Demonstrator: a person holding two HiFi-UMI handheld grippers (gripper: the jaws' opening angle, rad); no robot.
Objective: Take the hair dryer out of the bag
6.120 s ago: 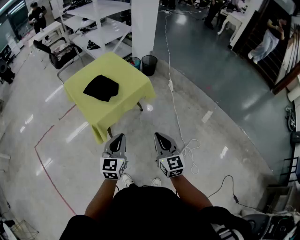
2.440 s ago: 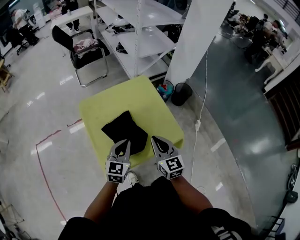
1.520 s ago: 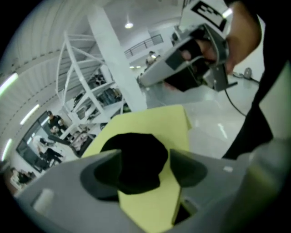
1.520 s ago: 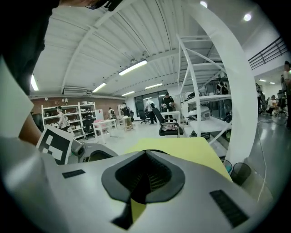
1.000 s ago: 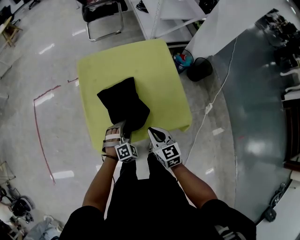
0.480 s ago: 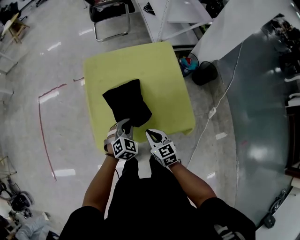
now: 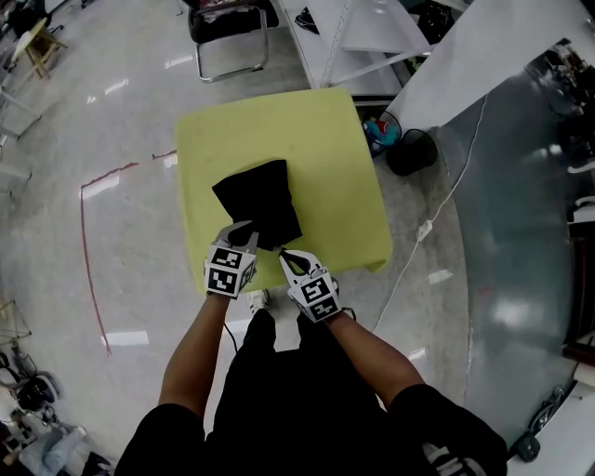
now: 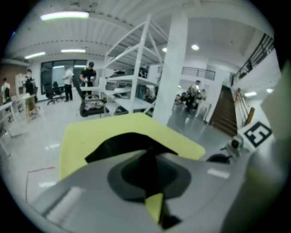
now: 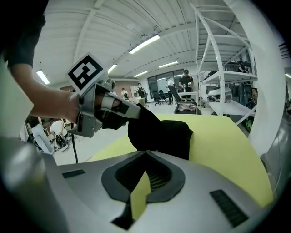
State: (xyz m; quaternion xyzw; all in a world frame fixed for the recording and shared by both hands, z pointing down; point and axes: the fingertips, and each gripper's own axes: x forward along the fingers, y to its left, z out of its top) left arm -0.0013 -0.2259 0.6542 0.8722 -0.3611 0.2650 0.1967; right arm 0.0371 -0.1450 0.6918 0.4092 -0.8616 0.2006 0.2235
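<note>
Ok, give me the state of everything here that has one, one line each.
black fabric bag: lying on the table, near end pinched and raised, no hair dryer showing.
yellow-covered square table: upright, cloth flat.
left gripper: shut on the bag's near end.
right gripper: shut, empty, close by the bag over the table's near edge.

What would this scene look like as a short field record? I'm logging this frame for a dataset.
surface: table under a yellow cloth
bag: black bag lying on the table, its near end lifted
hair dryer: not visible
left gripper: jaws closed on the bag's near end
right gripper: jaws together, empty, just short of the bag
surroundings: chair and bin beyond the table
</note>
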